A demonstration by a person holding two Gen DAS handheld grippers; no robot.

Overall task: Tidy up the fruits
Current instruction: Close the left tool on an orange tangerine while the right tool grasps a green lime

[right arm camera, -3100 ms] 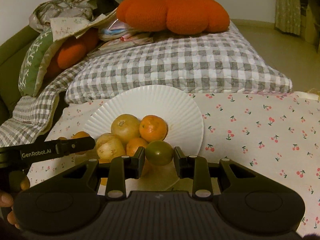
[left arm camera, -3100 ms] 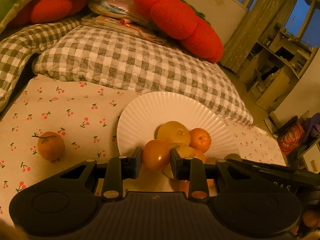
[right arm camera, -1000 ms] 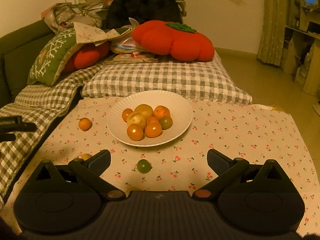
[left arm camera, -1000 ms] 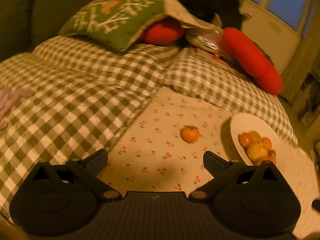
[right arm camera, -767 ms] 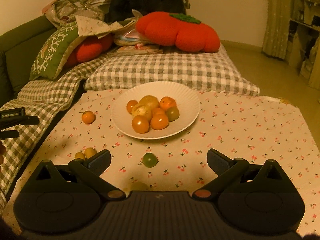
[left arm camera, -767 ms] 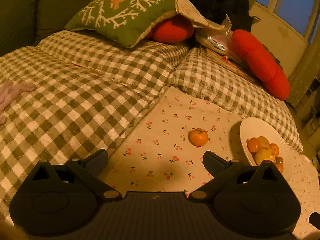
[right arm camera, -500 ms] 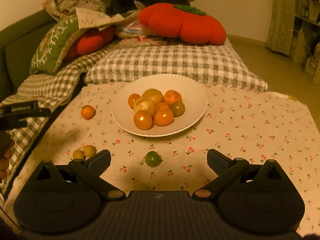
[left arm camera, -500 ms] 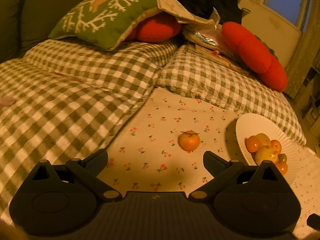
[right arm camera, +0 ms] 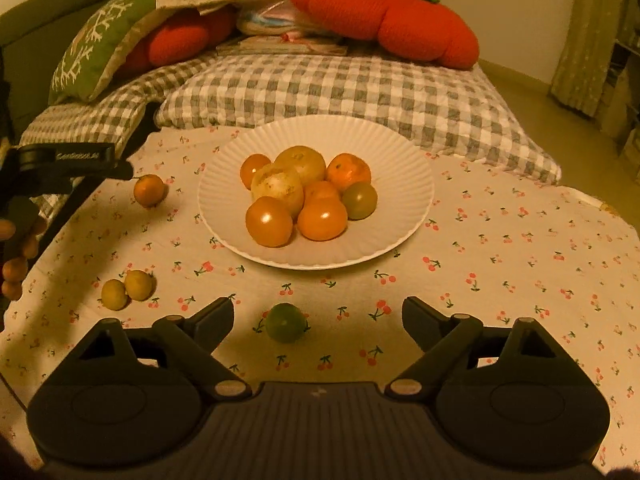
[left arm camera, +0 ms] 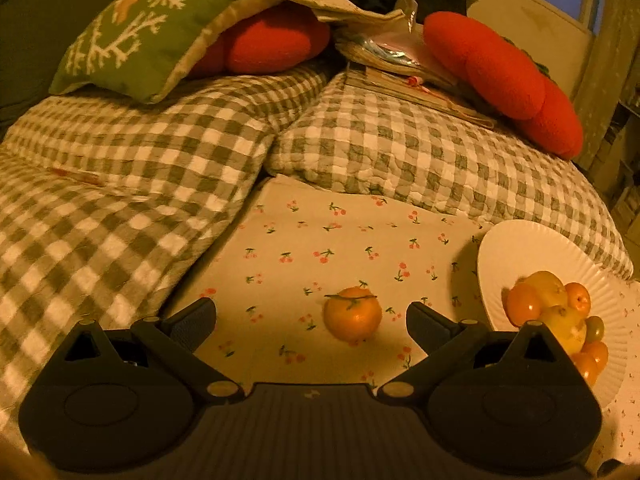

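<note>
Left tool was spread wide, holding nothing. A stemmed orange lay on the cherry-print cloth between the two fingers' lines, a bit right of centre, closer to the right finger, touching neither. White ribbed plate sat off to the right of that tool, piled with fruit, apart from the orange.

Right tool was also wide open and empty. A green fruit lay on the cloth in the gap between its fingertips, nearer the left finger, not touching either. The plate was straight ahead beyond it, well apart from the tool, carrying a pile of fruit: orange ones, two pale yellowish ones, one greenish one at the right side of the heap.

Two small yellow fruits lay touching each other on the cloth, left of the right tool's left finger. In the right wrist view the stemmed orange sat left of the plate, just beside the left tool's tip at the frame's left edge.

Behind the cloth: a checked cushion, a red plush cushion, a green cushion.
</note>
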